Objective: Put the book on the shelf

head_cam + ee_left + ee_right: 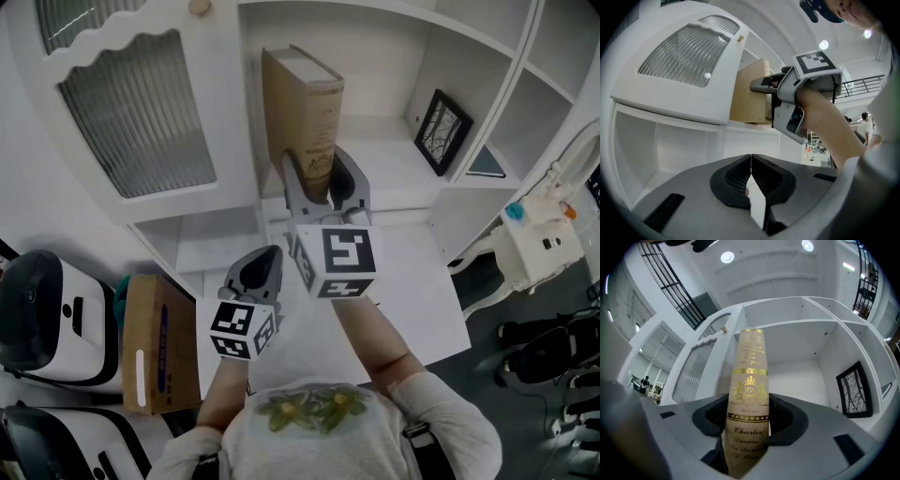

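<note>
A thick tan book (pixel 307 108) with gold print on its spine (pixel 749 394) stands upright at the left side of the open white shelf compartment (pixel 394 155). My right gripper (pixel 323 192) is shut on the book's lower spine, one jaw on each cover. In the left gripper view the book (pixel 751 93) shows beside the cabinet door with the right gripper (pixel 766 84) clamped on it. My left gripper (pixel 265 267) hangs lower and to the left, in front of the lower shelf, shut with nothing between its jaws (pixel 751 180).
A ribbed glass cabinet door (pixel 141 112) closes the compartment left of the book. A black framed picture (pixel 442 129) leans at the shelf's right wall. A cardboard box (pixel 157 342) and white machines (pixel 42 319) stand on the floor at the left.
</note>
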Tool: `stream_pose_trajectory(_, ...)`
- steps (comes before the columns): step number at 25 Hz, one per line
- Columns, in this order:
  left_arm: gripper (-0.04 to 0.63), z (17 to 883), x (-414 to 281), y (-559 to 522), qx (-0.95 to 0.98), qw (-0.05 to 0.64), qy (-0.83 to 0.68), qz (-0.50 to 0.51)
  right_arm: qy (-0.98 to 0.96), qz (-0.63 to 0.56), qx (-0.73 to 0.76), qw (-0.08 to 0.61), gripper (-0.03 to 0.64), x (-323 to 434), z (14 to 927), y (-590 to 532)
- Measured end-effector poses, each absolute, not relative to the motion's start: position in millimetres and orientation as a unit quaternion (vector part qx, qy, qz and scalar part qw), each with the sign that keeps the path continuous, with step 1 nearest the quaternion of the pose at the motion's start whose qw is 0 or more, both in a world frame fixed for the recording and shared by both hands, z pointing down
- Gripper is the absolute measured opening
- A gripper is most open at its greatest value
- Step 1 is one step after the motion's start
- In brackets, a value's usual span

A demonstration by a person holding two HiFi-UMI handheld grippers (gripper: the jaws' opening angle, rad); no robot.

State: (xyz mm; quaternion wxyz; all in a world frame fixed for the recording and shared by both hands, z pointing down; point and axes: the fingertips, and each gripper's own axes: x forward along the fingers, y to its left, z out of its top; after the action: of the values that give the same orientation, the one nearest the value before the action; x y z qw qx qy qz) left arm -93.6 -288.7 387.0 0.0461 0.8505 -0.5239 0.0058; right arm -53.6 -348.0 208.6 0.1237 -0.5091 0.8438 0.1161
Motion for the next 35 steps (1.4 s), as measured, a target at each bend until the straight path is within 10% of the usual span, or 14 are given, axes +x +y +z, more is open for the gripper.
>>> stream_pose_trajectory(35,0.029,393.4,-103.7,-292.9,0.85,0.057,-0.523,0.004,0.855,0.067,-0.506,0.088,0.219,-88.2,218.3,-395.5)
